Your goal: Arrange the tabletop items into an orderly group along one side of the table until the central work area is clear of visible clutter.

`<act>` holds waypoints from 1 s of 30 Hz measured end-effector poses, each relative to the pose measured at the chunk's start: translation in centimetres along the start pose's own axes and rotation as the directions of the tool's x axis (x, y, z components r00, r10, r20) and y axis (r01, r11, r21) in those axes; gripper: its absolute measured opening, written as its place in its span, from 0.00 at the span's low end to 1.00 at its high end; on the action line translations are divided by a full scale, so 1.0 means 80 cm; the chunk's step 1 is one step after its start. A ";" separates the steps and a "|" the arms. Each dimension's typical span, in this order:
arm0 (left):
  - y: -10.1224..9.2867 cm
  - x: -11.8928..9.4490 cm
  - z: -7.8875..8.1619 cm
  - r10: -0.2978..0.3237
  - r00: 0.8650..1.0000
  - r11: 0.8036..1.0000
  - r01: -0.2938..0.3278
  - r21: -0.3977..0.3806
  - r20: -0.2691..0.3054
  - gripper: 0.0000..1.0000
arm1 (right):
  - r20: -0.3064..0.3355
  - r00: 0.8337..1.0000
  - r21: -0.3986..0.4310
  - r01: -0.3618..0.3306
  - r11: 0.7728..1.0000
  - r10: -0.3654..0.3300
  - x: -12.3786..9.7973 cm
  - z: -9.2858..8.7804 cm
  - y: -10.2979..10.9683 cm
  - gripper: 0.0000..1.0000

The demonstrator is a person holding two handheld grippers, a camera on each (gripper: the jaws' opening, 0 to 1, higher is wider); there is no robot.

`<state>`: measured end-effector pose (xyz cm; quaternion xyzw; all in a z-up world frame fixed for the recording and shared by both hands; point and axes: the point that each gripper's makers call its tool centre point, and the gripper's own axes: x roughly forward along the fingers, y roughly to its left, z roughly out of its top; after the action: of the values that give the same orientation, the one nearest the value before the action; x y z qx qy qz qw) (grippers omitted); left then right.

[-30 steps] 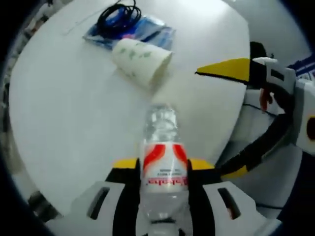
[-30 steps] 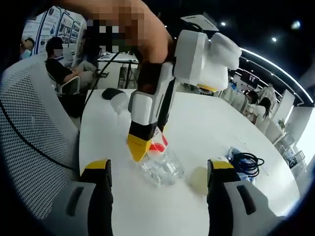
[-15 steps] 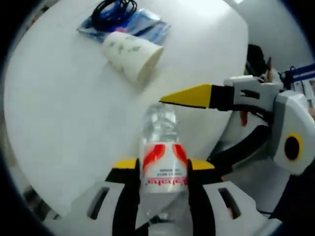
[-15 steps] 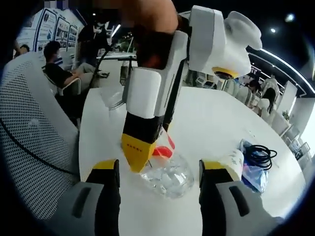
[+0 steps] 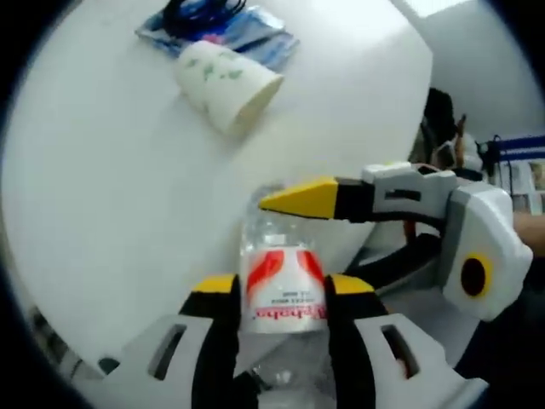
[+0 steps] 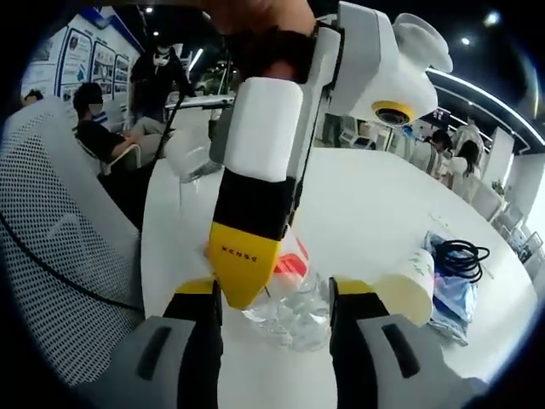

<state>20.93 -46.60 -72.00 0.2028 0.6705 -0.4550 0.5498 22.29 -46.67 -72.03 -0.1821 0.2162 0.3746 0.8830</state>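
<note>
Bottle, one clear plastic one with a red-and-white label whose writing is too blurred to read, is sitting clamped between the left gripper jaws in the left gripper view, above the white table. One paper cup is lying on its side beside one blue packet under a black cable. The right gripper is reaching across the bottle's neck.

In the right gripper view, the right gripper jaws are standing either side of the bottle, narrowly parted; whether they are touching it, I cannot tell. The left gripper's yellow tip is reading "KENSE".
</note>
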 end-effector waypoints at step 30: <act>-0.032 -0.024 0.025 -0.137 0.971 0.979 0.102 0.179 0.198 0.58 | -0.019 1.000 0.122 0.016 0.992 -0.013 -0.013 -0.008 -0.015 0.39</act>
<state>20.68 -49.15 -69.21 0.1583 0.5793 -0.5608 0.5700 22.36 -48.34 -71.82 -0.1325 0.2455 0.3525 0.8933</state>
